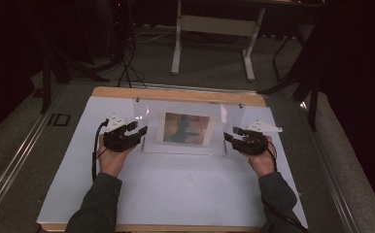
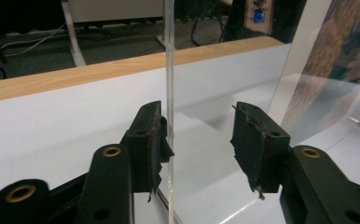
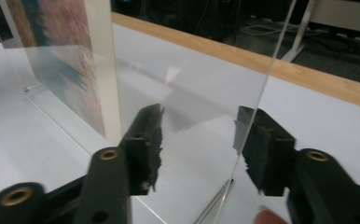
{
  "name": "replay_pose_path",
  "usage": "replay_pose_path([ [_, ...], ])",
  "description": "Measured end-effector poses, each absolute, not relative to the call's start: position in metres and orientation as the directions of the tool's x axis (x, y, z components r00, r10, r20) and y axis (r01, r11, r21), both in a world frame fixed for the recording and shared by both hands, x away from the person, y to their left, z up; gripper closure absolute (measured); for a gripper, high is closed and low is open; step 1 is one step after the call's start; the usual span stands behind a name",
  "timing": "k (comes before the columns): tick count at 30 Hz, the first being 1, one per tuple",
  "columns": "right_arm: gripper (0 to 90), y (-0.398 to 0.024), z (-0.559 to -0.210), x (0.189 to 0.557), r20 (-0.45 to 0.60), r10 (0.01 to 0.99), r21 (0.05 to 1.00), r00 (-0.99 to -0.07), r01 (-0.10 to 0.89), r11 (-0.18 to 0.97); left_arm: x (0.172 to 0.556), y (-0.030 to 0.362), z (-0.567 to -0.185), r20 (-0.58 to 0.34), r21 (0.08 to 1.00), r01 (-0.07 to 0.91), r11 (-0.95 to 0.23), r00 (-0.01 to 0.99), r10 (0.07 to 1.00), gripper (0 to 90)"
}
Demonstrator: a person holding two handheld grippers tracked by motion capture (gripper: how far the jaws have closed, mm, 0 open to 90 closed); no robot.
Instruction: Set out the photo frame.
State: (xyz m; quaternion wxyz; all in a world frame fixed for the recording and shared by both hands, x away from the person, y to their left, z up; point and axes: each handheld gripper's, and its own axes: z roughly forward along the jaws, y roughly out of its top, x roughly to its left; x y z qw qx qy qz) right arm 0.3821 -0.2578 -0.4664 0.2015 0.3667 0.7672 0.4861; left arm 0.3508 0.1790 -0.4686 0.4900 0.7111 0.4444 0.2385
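Clear acrylic frame [image 1: 185, 130] stands upright on the white table [image 1: 176, 189], toward the far half, just in front of the wooden far edge [image 1: 176, 93]. A colourful picture [image 1: 186, 128] sits in its middle, with bare transparent margins to either side.

My left gripper [image 1: 141, 127] is at the frame's left end, hand under it, wrist resting low on the table. In the left gripper view the frame's clear side edge [image 2: 169, 93] runs up between my jaws, right beside the left pad [image 2: 158, 140]; I cannot tell whether that pad touches it. The right pad [image 2: 250, 144] stands well off the pane. Jaws apart, not clamped.

My right gripper [image 1: 229, 134] is at the frame's right end, mirrored to the left one. In the right gripper view the pane's outer edge [image 3: 262, 93] comes down between the jaws, close beside the right pad [image 3: 257, 149]; the left pad [image 3: 150, 144] sits apart from it, near the picture's pale border [image 3: 108, 70]. Jaws apart here too, nothing pinched.

Both grippers point inward at the frame from opposite ends, level with its lower part. The frame's base plate [image 1: 183, 149] lies flat on the table. A small metal pin [image 2: 355, 121] shows near the foot of the pane in the left gripper view.

Beyond the table: grey floor, a white desk frame [image 1: 214, 43], dark cables [image 1: 127, 63].
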Motion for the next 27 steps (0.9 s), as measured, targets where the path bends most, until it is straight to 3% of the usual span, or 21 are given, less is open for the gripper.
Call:
replay_pose_path([
  [21, 40.8, -0.294, -0.472, 0.364, 0.080, 0.770, 0.876, -0.633, 0.413, 0.248, 0.324, 0.202, -0.473, -0.110, 0.903, 0.417, -0.101, 0.454, 0.884, 51.5],
  [27, 38.8, -0.317, -0.480, 0.363, 0.073, 0.827, 0.841, -0.558, 0.480, 0.250, 0.314, 0.213, -0.484, -0.092, 0.877, 0.465, -0.122, 0.412, 0.906, 51.0],
])
